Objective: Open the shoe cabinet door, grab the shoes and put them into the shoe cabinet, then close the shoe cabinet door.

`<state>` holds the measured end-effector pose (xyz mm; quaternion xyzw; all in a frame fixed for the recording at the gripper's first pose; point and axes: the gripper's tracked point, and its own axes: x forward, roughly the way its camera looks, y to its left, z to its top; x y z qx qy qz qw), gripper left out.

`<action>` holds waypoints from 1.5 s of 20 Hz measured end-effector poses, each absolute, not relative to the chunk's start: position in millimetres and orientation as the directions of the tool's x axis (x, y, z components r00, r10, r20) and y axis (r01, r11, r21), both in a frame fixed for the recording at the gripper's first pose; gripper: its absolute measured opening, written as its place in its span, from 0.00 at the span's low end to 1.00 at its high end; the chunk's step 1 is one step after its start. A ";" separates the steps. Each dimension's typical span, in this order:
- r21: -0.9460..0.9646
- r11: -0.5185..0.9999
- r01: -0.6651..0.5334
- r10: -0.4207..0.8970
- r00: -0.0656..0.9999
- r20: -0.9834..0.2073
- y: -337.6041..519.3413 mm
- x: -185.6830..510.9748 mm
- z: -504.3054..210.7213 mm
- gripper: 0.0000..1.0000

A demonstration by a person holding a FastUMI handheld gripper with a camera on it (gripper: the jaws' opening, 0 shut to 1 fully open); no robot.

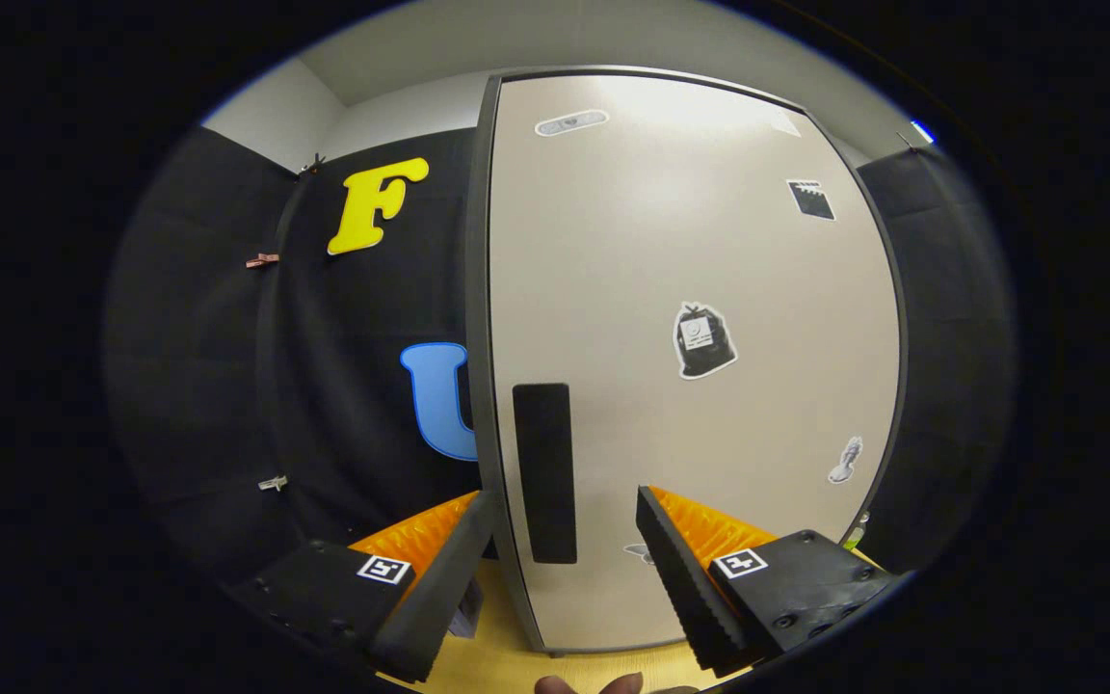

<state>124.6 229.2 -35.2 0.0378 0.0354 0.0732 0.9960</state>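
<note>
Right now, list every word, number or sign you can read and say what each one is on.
No text reads clearly.
Stickers on the cabinet door: oval sticker, black square sticker, bag-shaped sticker, small grey sticker; all print too small or blurred.
Square markers on the gripper: patterns, no words.
The open gripper straddles the door's dark handle.

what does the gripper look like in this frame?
The gripper has two wedge-shaped fingers with ribbed, sawtooth inner faces, spread apart. Each sits on a blocky dark mount with screws, topped by a square black-and-white marker. Fingertips of the person's hand show at the base.
</note>
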 end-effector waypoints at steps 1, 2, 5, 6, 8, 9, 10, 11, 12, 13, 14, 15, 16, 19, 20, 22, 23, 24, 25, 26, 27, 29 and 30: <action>0.086 0.986 -0.140 0.146 0.987 -0.066 231.5 130.2 -36.8 0.98; 0.092 0.986 -0.140 0.146 0.987 -0.065 234.0 136.2 -38.6 0.98; 0.114 0.983 -0.143 0.153 0.985 -0.078 242.4 147.8 -43.3 0.76; 0.122 0.984 -0.131 0.142 0.986 -0.087 241.2 150.8 -47.4 0.65; 0.137 0.985 -0.104 0.117 0.989 -0.086 236.1 155.2 -47.4 0.49; 0.134 0.986 -0.100 0.112 0.990 -0.081 237.1 157.1 -48.3 0.40; 0.121 0.988 -0.093 0.103 0.992 -0.073 236.6 158.5 -49.9 0.40; 0.102 0.990 -0.093 0.099 0.993 -0.057 234.6 153.2 -45.6 0.31; 0.085 0.991 -0.106 0.111 0.992 -0.052 236.2 154.9 -47.5 0.28; 0.079 0.989 -0.125 0.129 0.990 -0.056 236.3 152.2 -48.4 0.25; 0.086 0.987 -0.137 0.142 0.988 -0.056 236.4 151.3 -47.9 0.25; 0.082 0.985 -0.152 0.157 0.986 -0.061 236.2 147.8 -47.8 0.25; 0.078 0.983 -0.164 0.169 0.984 -0.060 235.7 142.8 -46.0 0.25; 0.088 0.976 -0.200 0.206 0.977 -0.061 233.9 114.2 -39.7 0.25; 0.083 0.974 -0.211 0.216 0.975 -0.053 232.4 102.6 -35.0 0.25; 0.090 0.966 -0.243 0.248 0.968 -0.046 222.0 78.2 -33.4 0.25; 0.094 0.962 -0.258 0.263 0.964 -0.044 215.4 67.5 -32.8 0.25; 0.095 0.959 -0.268 0.273 0.961 -0.044 209.2 57.5 -31.6 0.25; 0.092 0.956 -0.277 0.281 0.959 -0.042 204.5 50.1 -30.4 0.25; 0.091 0.954 -0.285 0.290 0.956 -0.042 199.2 40.8 -29.6 0.25; 0.089 0.951 -0.295 0.299 0.953 -0.039 193.6 32.6 -28.0 0.25; 0.102 0.945 -0.309 0.315 0.948 -0.042 180.7 18.2 -26.5 0.25; 0.108 0.943 -0.314 0.320 0.946 -0.045 174.1 11.5 -26.6 0.25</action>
